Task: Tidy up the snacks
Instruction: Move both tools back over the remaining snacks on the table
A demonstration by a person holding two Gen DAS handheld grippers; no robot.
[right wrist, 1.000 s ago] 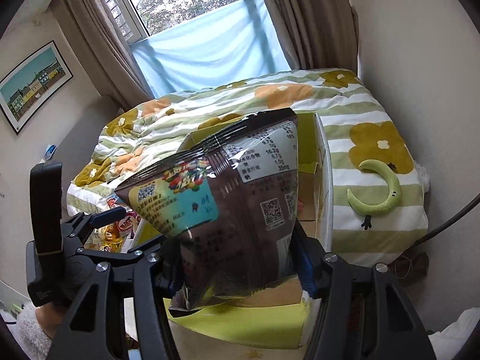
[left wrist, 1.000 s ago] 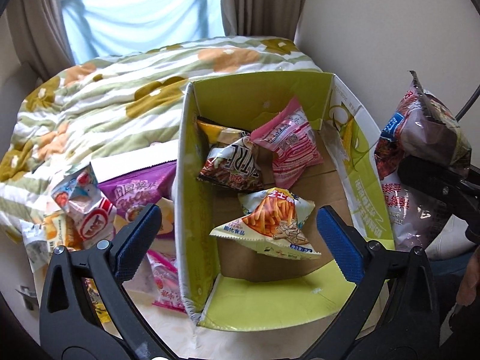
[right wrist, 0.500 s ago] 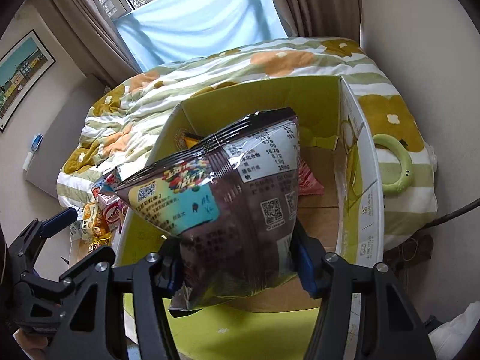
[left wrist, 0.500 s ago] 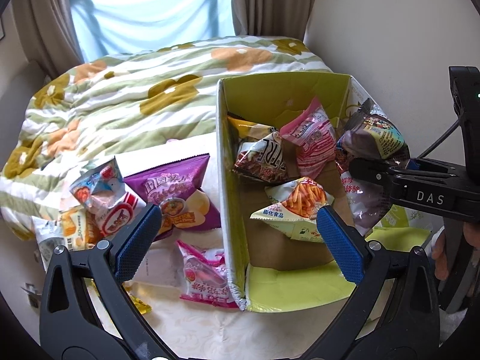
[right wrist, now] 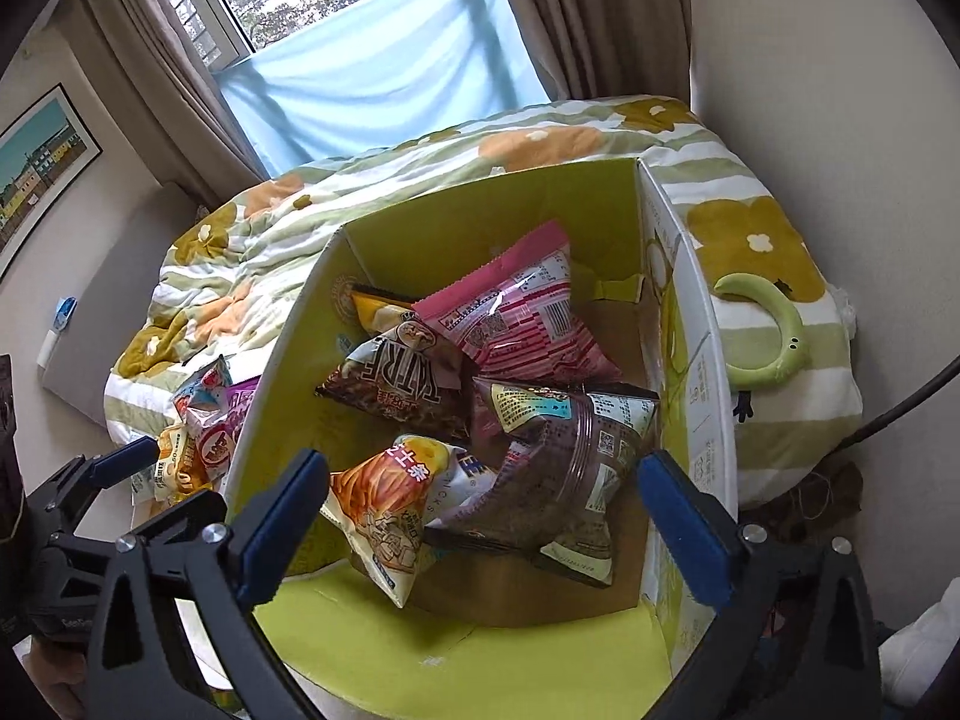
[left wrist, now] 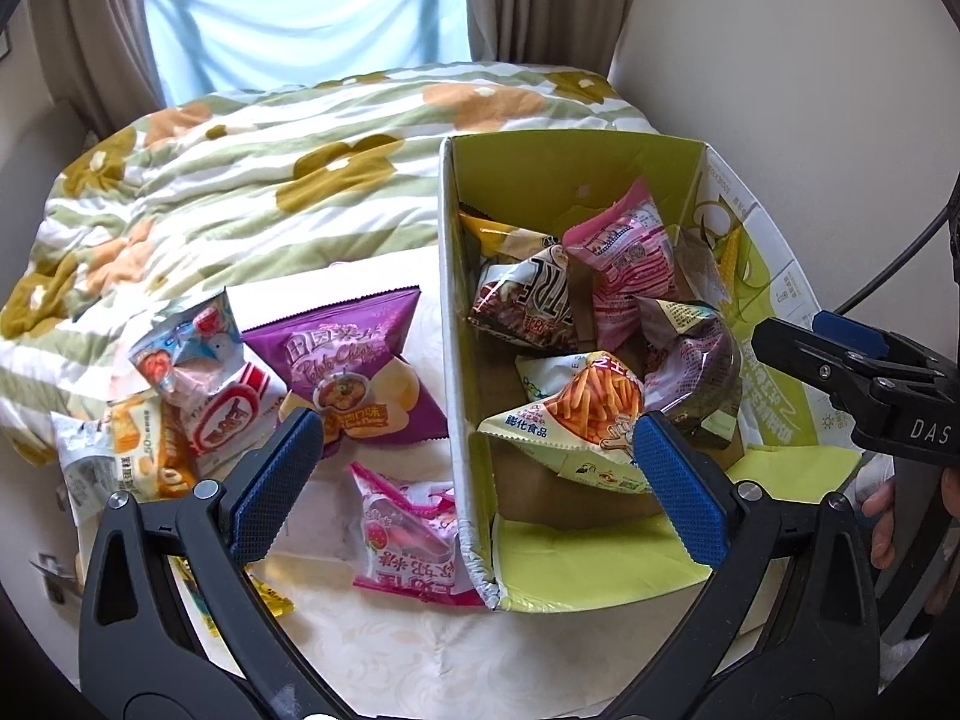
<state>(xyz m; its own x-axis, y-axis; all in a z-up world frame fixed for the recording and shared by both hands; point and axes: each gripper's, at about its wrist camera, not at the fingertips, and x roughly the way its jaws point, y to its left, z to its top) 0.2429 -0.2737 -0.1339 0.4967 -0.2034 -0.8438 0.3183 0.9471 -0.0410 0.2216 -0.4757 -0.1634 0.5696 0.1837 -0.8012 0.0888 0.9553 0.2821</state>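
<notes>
A green-lined cardboard box (left wrist: 453,300) (right wrist: 480,228) stands on the pale cloth. Inside it lie a pink bag (right wrist: 516,318), a brown-white bag (right wrist: 396,384), a fries bag (right wrist: 390,498) and a dark brown bag (right wrist: 564,468) (left wrist: 690,360). My right gripper (right wrist: 483,480) hovers over the box's near end with its jaws opening wide; the dark bag lies below them, free of the pads. My left gripper (left wrist: 474,450) is open and holds nothing, straddling the box's left wall. Left of the box lie a purple chips bag (left wrist: 348,366), a pink packet (left wrist: 408,534) and a red-white bag (left wrist: 204,372).
A bed with a flowered quilt (left wrist: 270,180) runs behind the box toward the window. A green crescent toy (right wrist: 774,330) rests on the quilt to the right. A wall and a black cable (right wrist: 900,408) stand close on the right. More small packets (left wrist: 144,450) crowd the far left.
The right gripper came down over the box and opened, and the dark brown bag it held now lies inside the box. The left gripper shifted left, bringing the loose snacks into view.
</notes>
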